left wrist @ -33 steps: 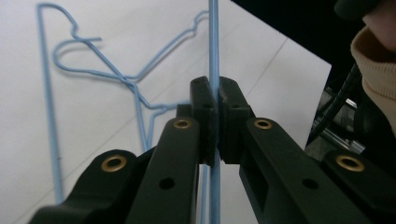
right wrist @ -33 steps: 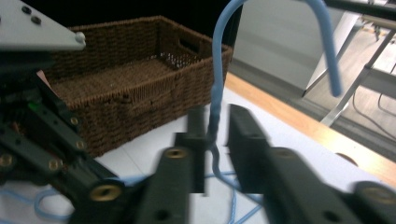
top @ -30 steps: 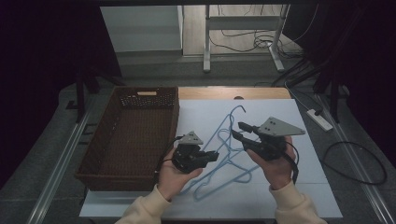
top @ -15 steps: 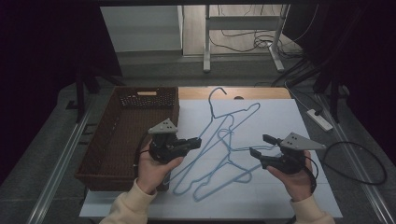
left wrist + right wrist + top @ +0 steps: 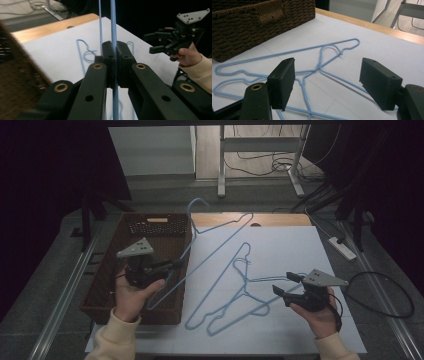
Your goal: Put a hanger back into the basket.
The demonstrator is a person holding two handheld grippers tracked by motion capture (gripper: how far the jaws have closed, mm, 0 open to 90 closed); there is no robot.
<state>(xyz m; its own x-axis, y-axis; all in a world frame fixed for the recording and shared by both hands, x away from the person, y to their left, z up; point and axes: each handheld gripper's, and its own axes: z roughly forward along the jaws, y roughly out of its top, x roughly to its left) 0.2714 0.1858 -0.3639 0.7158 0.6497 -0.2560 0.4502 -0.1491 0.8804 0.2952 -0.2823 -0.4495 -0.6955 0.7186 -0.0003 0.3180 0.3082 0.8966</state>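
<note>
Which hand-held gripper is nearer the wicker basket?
Left. The left hand-held gripper hangs over the wicker basket, clamped on a blue hanger; the right hand-held gripper is across the table.

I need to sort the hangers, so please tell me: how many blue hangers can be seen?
3. One hanger is held by the left gripper, lifted partly over the basket. Two overlapping hangers lie on the table before the open right gripper.

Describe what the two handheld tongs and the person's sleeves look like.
Both the left tongs and the right tongs are black with blocky jaws, brass-coloured pivot rivets and a grey three-cornered plate on top. A black cable trails from the right one. The sleeves are cream.
</note>
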